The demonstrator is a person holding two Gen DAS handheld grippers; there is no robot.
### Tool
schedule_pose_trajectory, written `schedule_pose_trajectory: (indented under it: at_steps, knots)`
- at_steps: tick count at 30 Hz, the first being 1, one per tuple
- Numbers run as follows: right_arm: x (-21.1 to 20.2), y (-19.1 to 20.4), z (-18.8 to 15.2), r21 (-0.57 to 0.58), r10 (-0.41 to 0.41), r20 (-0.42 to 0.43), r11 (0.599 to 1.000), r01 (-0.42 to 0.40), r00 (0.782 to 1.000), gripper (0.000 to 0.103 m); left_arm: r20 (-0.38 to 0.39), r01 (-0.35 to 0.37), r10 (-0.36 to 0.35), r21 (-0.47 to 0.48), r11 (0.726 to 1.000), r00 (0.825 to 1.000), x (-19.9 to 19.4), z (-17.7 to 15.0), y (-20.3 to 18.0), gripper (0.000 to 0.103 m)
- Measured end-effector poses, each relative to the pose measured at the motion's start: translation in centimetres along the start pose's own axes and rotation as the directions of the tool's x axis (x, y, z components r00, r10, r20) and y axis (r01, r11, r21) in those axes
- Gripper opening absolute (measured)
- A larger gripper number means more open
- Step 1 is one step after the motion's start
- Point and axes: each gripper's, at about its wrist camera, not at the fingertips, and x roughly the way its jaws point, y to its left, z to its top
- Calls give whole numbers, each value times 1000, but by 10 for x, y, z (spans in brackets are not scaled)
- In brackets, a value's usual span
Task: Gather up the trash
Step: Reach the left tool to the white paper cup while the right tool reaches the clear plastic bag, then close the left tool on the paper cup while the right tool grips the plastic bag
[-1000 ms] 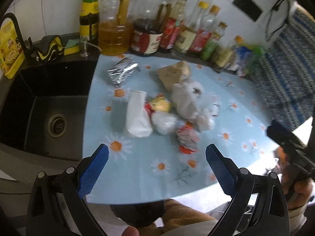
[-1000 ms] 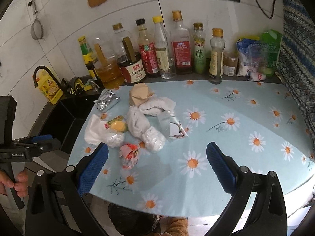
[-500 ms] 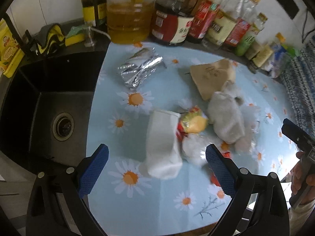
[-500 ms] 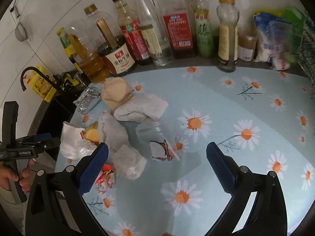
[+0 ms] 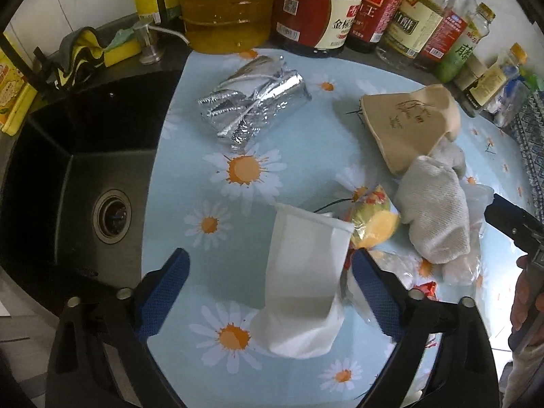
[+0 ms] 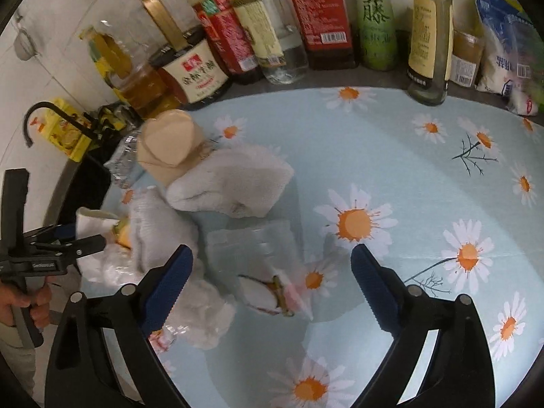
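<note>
Trash lies heaped on the daisy tablecloth [image 5: 244, 231]. My left gripper [image 5: 270, 292] hangs close over a white paper packet [image 5: 302, 272], which lies between its closing jaws, the pads off it. Behind are a silver foil wrapper [image 5: 255, 105], a brown paper bag [image 5: 411, 125], a crumpled grey towel [image 5: 435, 214] and a yellow wrapper [image 5: 374, 217]. My right gripper [image 6: 272, 282] is also closing, with a clear plastic packet [image 6: 258, 255] between its jaws, untouched. Crumpled towels [image 6: 234, 180] and the brown paper bag [image 6: 166, 149] lie beyond it.
A black sink [image 5: 68, 187] drops off left of the cloth. Oil and sauce bottles [image 5: 316, 6] line the back wall, and more bottles [image 6: 428, 34] and bags stand at the right. A hand [image 6: 27, 306] holds the left gripper [image 6: 51, 255].
Both grippers have come down and forward over the table, so the trash looks much nearer. The white packet now sits between the left jaws, the clear packet between the right ones.
</note>
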Motion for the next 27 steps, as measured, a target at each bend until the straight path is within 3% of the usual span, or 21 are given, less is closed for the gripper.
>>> schedule_pose_trajectory:
  at_steps: [5, 14, 20, 27]
  knots:
    - [12, -2, 3, -10, -6, -25, 1000, 5, 1000, 94, -27, 1, -2, -15, 1000, 1000, 10, 1, 3, 82]
    - [23, 6, 3, -58, -29, -66, 998, 25, 997, 59, -23, 50, -51, -38, 998, 998, 13, 4, 5, 54]
    - [16, 3, -1, -57, -38, -53, 998, 35, 998, 58, -24, 80, -81, -47, 996, 996, 8, 3, -1, 36]
    - [3, 1, -4, -39, -50, -36, 998, 49, 998, 58, -16, 87, -88, -55, 995, 996, -1, -2, 0, 34]
